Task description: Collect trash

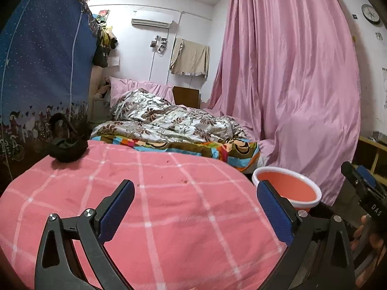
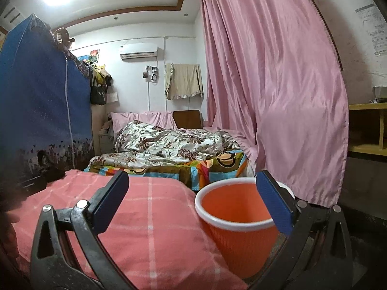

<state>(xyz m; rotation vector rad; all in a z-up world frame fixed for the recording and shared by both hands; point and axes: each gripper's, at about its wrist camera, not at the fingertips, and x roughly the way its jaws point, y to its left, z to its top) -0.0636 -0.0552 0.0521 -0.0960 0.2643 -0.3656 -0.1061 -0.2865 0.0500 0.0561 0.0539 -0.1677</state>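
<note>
The left gripper (image 1: 196, 207) gapes wide and empty over the pink checked blanket (image 1: 169, 217); its view alone catches the other tool's body, lettered "DAS" (image 1: 375, 209). The right gripper (image 2: 192, 201), equally wide and empty, shows the orange bin (image 2: 238, 232) whole beside the blanket.

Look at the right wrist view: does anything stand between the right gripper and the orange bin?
Nothing visible does. The orange bin stands beside the pink checked blanket, directly ahead of the open right gripper, its mouth uncovered.
</note>
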